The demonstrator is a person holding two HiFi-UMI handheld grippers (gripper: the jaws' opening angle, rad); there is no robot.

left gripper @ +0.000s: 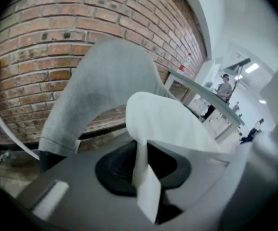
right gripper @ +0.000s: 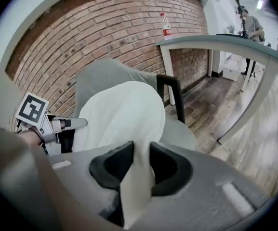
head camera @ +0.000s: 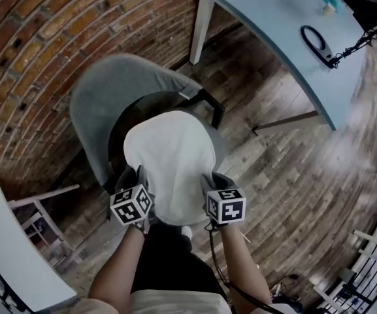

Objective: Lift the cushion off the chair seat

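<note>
A white round cushion [head camera: 170,161] hangs lifted above the seat of a grey upholstered chair [head camera: 100,97]. My left gripper [head camera: 138,190] is shut on the cushion's near left edge, and my right gripper [head camera: 213,187] is shut on its near right edge. In the left gripper view the cushion [left gripper: 165,121] folds down between the jaws of the left gripper [left gripper: 142,170], with the chair back [left gripper: 105,81] behind. In the right gripper view the cushion [right gripper: 122,117] is pinched in the right gripper [right gripper: 138,170], and the left gripper [right gripper: 57,125] shows at the left beside it.
A brick wall [head camera: 38,51] curves behind the chair. A pale blue table [head camera: 286,25] with white legs stands at the right, carrying a black cable loop [head camera: 315,41]. A white table edge [head camera: 12,254] is at the lower left. A bottle [right gripper: 166,27] stands on the table; people stand far off.
</note>
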